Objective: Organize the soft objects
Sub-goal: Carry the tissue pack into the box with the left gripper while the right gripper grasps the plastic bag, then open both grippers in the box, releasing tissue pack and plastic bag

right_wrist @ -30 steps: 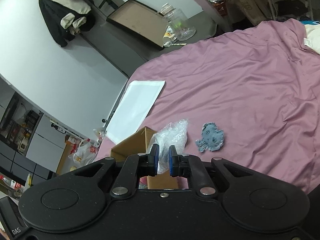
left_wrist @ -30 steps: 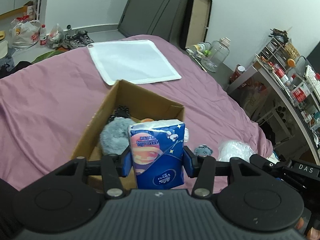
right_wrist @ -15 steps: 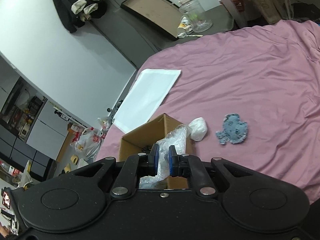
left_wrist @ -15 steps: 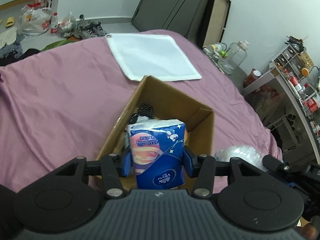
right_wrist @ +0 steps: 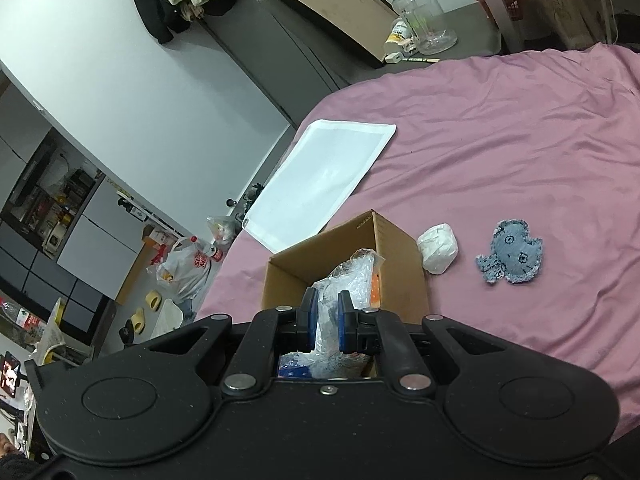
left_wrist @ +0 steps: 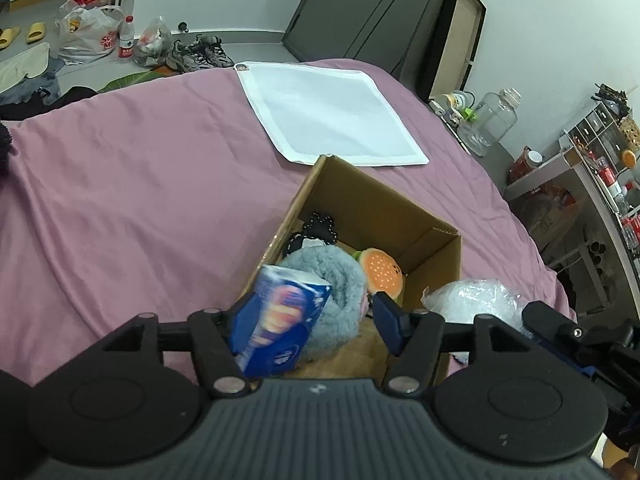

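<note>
Here, left fingers [left_wrist: 394, 322] spread over 1 box [left_wrist: 432, 236]; right fingers [right_wrist: 344, 312] pinch 1 plastic bag [right_wrist: 348, 280].

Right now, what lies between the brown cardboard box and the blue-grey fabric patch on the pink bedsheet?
A white crumpled wad, right beside the cardboard box and apart from the fabric patch, in the right wrist view.

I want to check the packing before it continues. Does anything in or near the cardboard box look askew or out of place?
Yes. The blue tissue pack lies tilted against the box's near-left wall, touching one finger of the open left hand-held gripper. A white wad and grey fabric patch lie outside on the bedsheet.
</note>
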Demonstrator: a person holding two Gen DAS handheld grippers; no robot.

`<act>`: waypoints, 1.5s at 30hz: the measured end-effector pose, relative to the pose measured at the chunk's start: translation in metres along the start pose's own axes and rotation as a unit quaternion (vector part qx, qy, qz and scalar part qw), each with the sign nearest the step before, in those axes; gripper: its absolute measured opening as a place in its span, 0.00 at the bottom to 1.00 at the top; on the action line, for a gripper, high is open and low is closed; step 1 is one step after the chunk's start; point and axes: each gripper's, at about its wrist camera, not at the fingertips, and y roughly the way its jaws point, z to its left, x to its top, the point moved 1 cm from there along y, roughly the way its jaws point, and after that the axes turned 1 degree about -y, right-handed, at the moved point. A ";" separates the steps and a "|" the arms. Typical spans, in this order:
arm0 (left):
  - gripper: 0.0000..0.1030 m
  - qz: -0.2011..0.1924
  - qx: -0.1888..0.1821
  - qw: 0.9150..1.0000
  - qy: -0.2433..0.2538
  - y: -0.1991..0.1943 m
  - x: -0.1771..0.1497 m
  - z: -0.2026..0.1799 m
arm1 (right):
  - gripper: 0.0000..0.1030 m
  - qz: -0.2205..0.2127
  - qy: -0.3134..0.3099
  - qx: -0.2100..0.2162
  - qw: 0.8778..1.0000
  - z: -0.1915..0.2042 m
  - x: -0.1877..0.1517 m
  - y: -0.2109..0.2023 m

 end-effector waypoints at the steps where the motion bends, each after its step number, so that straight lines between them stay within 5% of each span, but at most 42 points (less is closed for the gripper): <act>1: 0.60 0.001 -0.001 1.000 0.000 0.000 0.000 0.000 | 0.10 0.001 0.000 0.000 1.000 0.000 0.000 0.001; 23: 0.64 -0.002 0.035 0.998 0.053 -0.013 -0.004 -0.032 | 0.59 -0.009 0.024 0.002 1.000 -0.027 0.007 -0.019; 45: 0.64 0.001 0.048 0.991 0.123 -0.002 -0.026 -0.108 | 0.70 -0.024 0.070 -0.014 0.997 -0.104 0.024 -0.031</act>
